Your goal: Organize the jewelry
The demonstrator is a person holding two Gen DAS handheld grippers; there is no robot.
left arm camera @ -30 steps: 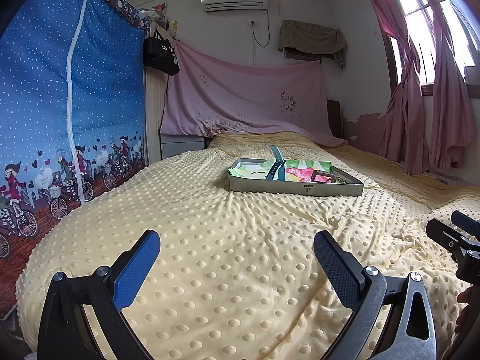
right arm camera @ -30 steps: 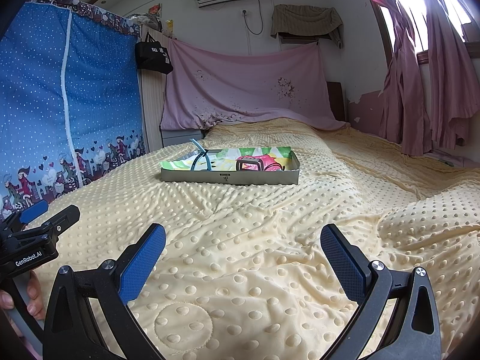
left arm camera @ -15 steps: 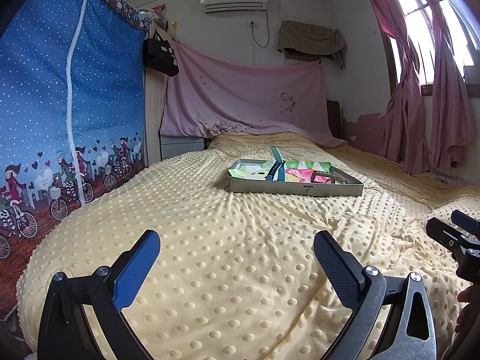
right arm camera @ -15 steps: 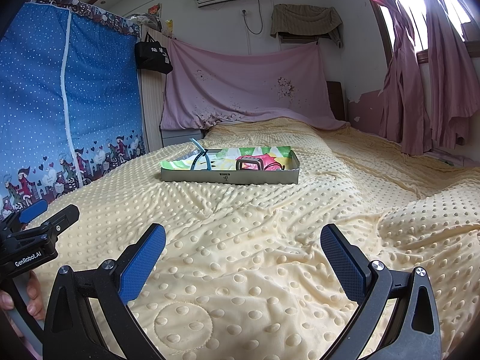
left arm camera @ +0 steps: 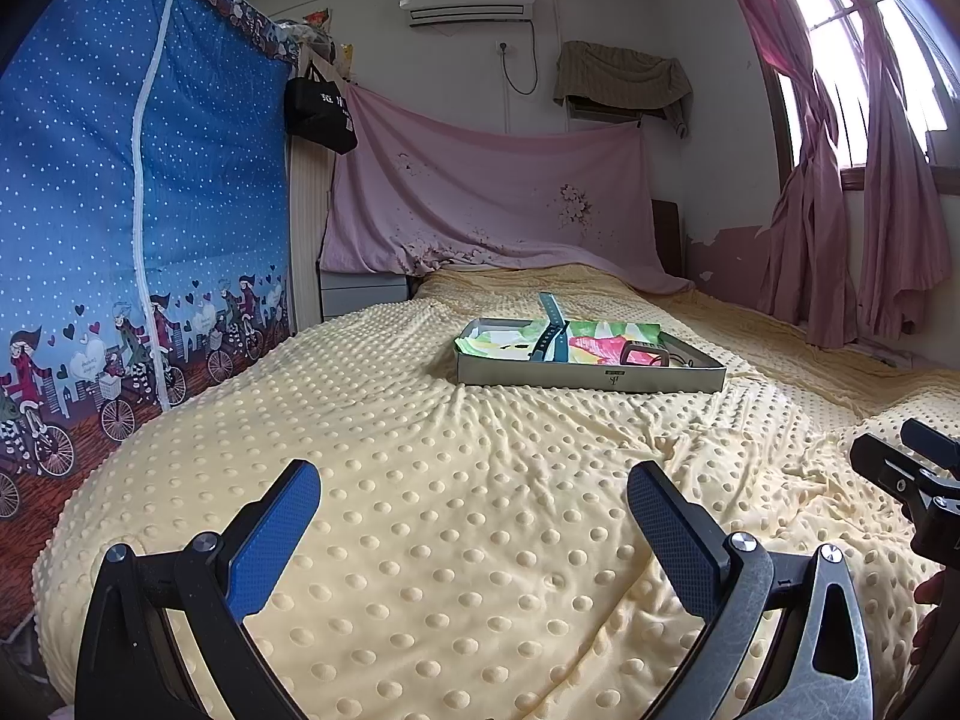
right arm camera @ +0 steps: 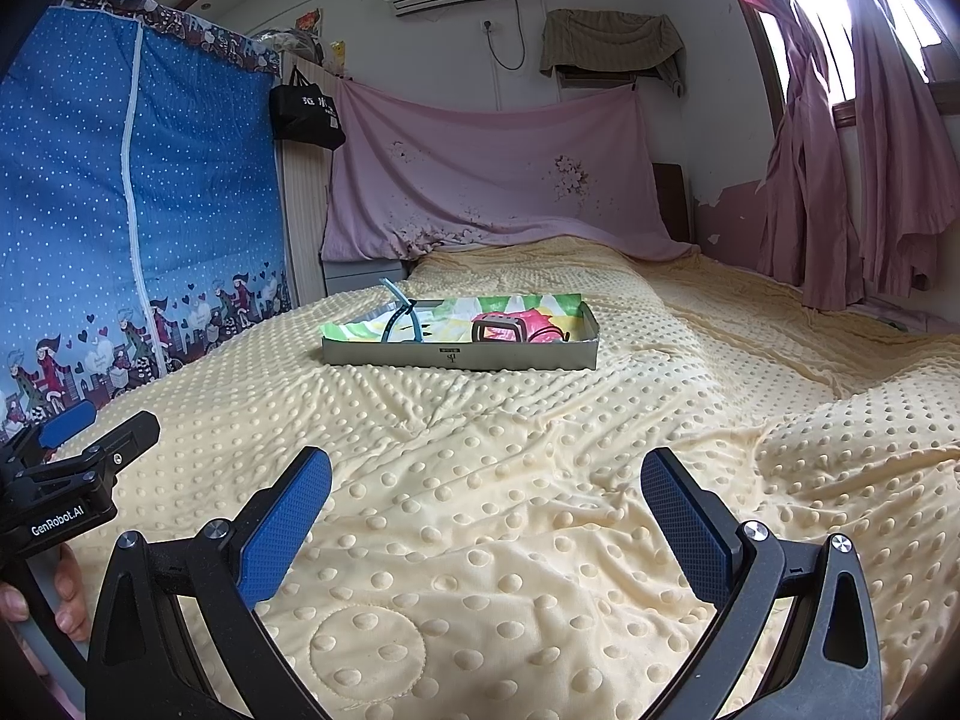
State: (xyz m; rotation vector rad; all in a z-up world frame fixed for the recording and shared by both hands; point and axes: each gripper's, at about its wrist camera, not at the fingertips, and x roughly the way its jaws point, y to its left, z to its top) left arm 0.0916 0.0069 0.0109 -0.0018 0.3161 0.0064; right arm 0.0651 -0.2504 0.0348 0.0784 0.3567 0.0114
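Note:
A shallow grey box (left arm camera: 591,376) (right arm camera: 459,355) lined with colourful paper sits on the yellow dotted bedspread, well ahead of both grippers. In it a teal watch band (left arm camera: 552,333) (right arm camera: 403,317) stands up at the left and a brown bracelet-like band (left arm camera: 643,354) (right arm camera: 499,330) lies at the right. My left gripper (left arm camera: 474,510) is open and empty, low over the bedspread. My right gripper (right arm camera: 486,504) is open and empty, beside it. Each gripper shows at the edge of the other's view.
The bed (left arm camera: 420,480) fills the room's middle. A blue fabric wardrobe (left arm camera: 120,240) stands along the left. A pink sheet (left arm camera: 480,204) hangs at the headboard. Pink curtains (left arm camera: 840,210) hang at the window on the right. Bedspread folds (right arm camera: 840,420) rise at the right.

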